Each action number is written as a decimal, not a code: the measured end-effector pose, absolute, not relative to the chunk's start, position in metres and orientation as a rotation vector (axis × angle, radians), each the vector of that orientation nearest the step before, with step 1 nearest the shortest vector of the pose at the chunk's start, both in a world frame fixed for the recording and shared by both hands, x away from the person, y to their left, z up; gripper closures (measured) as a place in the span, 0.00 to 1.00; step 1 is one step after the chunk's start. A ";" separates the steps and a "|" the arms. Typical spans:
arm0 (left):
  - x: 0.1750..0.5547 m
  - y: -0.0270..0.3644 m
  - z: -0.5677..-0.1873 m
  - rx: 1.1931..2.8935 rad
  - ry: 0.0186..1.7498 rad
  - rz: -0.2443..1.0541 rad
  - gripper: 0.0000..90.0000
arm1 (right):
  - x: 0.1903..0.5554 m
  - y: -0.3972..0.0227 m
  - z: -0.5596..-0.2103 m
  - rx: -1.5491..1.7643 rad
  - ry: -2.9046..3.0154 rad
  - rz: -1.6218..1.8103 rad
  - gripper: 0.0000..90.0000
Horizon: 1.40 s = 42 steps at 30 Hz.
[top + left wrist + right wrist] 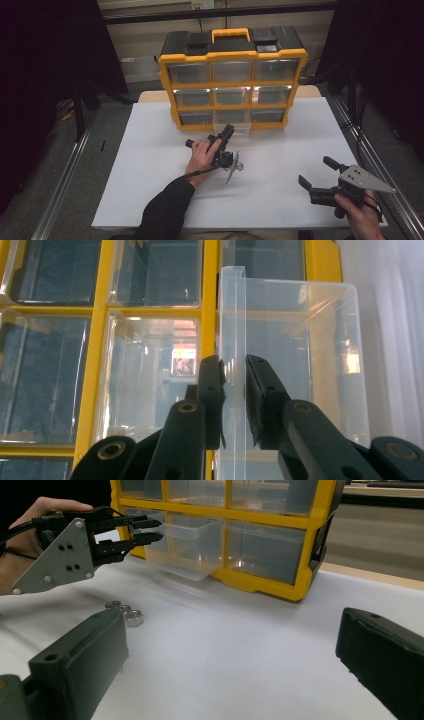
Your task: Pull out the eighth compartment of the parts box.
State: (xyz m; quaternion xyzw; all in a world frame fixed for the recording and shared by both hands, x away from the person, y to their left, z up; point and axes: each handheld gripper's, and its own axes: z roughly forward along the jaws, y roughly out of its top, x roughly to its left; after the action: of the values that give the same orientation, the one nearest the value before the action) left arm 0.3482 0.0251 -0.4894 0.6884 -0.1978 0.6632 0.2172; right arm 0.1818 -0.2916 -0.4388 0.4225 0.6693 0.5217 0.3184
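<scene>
Right gripper (pixel 314 179): nearest the onlooker, held low above the white surface (pixel 280 165) at its right side; jaws wide apart and empty, probably waiting its turn.
Nuts (pixel 125 612): three small metal nuts lie on the surface near the left gripper, likely the parts meant for the drawer.
Left gripper (pixel 226 134): reaches toward the bottom row of the cabinet; in its own view the jaws stand to either side of the drawer's front wall, closed on it or nearly so, a grip suited to sliding it.
Drawer (pixel 186 545): clear plastic, bottom middle slot, drawn partly out over the surface; apparently empty.
Cabinet (pixel 232 52): yellow frame, nine clear drawers in three rows, standing at the far edge of the surface; other drawers pushed in.
</scene>
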 end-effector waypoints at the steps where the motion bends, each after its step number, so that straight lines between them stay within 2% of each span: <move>1: 0.348 0.025 -0.489 1.905 -0.547 1.835 0.87 | 0.182 -0.292 -0.439 1.111 1.762 1.373 0.00; 42: 0.333 0.031 -0.489 1.883 -0.575 1.796 0.87 | 0.182 -0.291 -0.439 1.114 1.761 1.373 0.00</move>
State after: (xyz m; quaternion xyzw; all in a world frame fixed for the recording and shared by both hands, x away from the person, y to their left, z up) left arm 0.3330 0.0310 -0.4893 0.6865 -0.2097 0.6550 0.2360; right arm 0.1822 -0.2914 -0.4389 0.4231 0.6692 0.5219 0.3175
